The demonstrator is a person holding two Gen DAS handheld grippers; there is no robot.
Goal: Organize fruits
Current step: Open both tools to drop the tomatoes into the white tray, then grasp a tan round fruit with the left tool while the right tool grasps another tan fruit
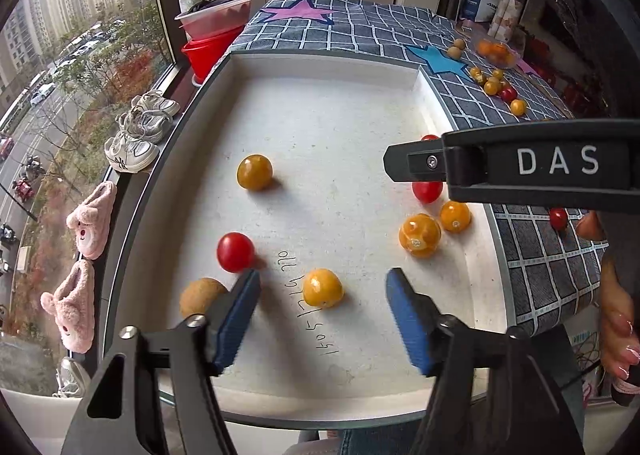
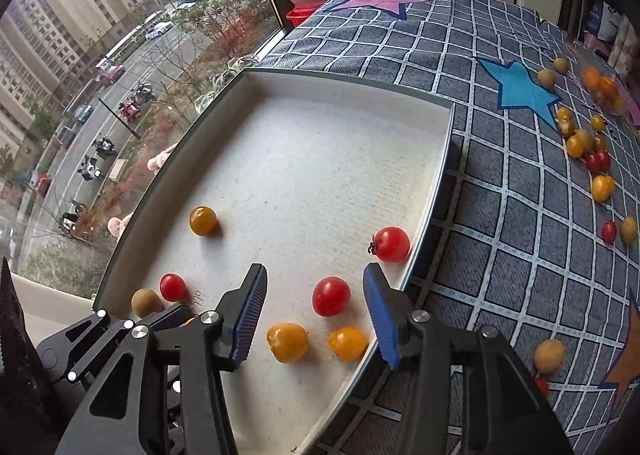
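Hovering over tray (image 1: 224, 71), L gripper (image 1: 322, 287) apart; yellow fruit (image 1: 322, 287) between fingers (image 1: 240, 315)

Home, slippers (image 1: 82, 221), sneakers (image 1: 134, 135) by window (image 1: 76, 35)

Left gripper (image 1: 322, 289) and right gripper (image 2: 315, 285) gape, angled downward.

The letters "D A S" are printed in white on the black body of the right gripper (image 1: 520, 165), seen in the left wrist view. Dark handwriting is found on the white floor of the tray (image 1: 320, 67), but only some digit-like strokes can be made out, not a sure reading. Print on the packages (image 1: 490, 7) at the far table edge is too small to be read.
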